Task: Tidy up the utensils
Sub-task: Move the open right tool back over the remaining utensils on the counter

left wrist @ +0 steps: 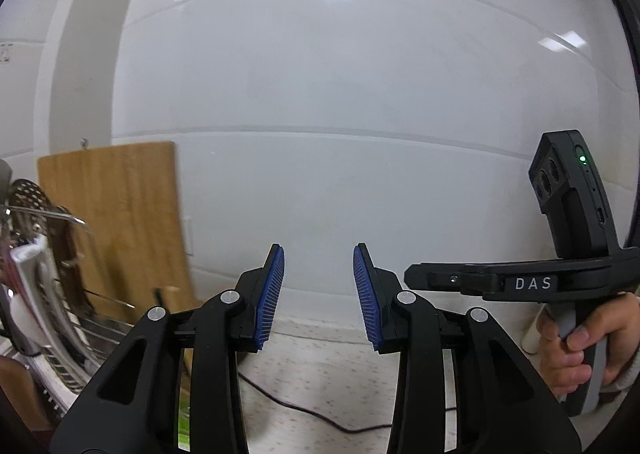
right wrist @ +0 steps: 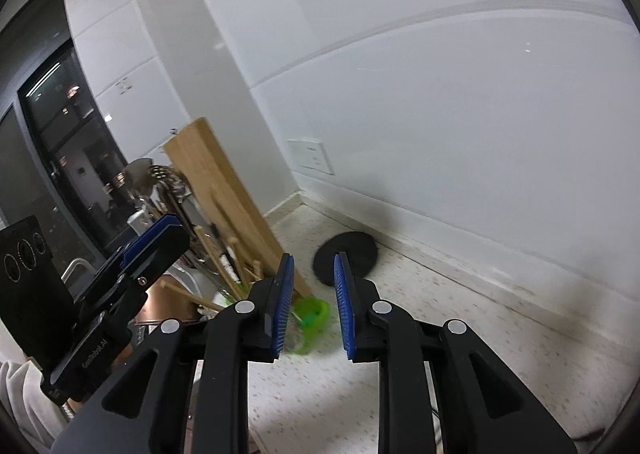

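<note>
Left wrist view: left gripper (left wrist: 319, 294) released, blue pads apart, nothing between them, aimed at bare white wall. Utensils (left wrist: 36, 214) crowded in a wire rack (left wrist: 92, 328) at about 9 o'clock, hard against the frame edge: a perforated steel skimmer head uppermost, handles running down into the rack, long axes near upright. Wooden cutting board (left wrist: 120, 222) leaning just behind, toward 10 o'clock. Right gripper (left wrist: 416, 279) at 3 o'clock, side-on, held by a hand (left wrist: 576, 346); jaw gap not readable from this angle.

Right wrist view: right gripper (right wrist: 314, 302) released, pads a narrow gap apart and empty. Utensils (right wrist: 160, 190) at 10 o'clock, steel ladles and wooden handles (right wrist: 224, 262) fanned upward, board (right wrist: 224, 206) slanting beside them. Green plastic piece (right wrist: 314, 314) just past the pad tips at 12 o'clock, blurred, kind unclear. Black round disc (right wrist: 352, 250) on the speckled counter (right wrist: 460, 334) at 1 o'clock. Left gripper (right wrist: 156, 238) at 9 o'clock, lying between this one and the rack.

Judged from both views: left hand nearer the utensils; likely a swing toward 9 o'clock, then a grasp across an upright handle.
</note>
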Action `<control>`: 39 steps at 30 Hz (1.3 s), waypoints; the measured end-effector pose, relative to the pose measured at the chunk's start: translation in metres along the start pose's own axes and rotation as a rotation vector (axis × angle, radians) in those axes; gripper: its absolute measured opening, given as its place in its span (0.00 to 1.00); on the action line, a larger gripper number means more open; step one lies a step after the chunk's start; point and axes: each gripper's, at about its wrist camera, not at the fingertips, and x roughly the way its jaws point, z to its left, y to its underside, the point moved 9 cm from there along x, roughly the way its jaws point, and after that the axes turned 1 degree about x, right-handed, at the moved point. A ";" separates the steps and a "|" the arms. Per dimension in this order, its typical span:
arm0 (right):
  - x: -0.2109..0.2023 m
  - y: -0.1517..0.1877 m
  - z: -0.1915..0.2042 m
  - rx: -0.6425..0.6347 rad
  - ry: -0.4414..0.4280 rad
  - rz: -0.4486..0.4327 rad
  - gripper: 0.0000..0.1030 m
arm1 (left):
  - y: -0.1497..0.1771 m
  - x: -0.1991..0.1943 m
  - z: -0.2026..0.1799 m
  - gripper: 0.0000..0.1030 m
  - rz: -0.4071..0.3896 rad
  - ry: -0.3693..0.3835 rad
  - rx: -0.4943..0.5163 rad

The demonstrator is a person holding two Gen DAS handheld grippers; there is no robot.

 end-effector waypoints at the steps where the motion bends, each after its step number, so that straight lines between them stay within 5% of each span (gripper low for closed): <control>1: -0.005 0.002 -0.007 0.010 0.011 -0.001 0.18 | 0.002 0.003 -0.007 0.34 0.007 0.010 -0.001; 19: -0.051 0.041 -0.116 0.174 0.156 0.027 0.18 | 0.049 0.080 -0.082 0.34 0.225 0.150 0.019; 32: -0.029 0.077 -0.171 0.265 0.195 0.137 0.18 | 0.111 0.129 -0.095 0.34 0.455 0.222 0.021; 39: 0.006 0.114 -0.202 0.338 0.200 0.267 0.18 | 0.156 0.142 -0.113 0.34 0.576 0.248 0.029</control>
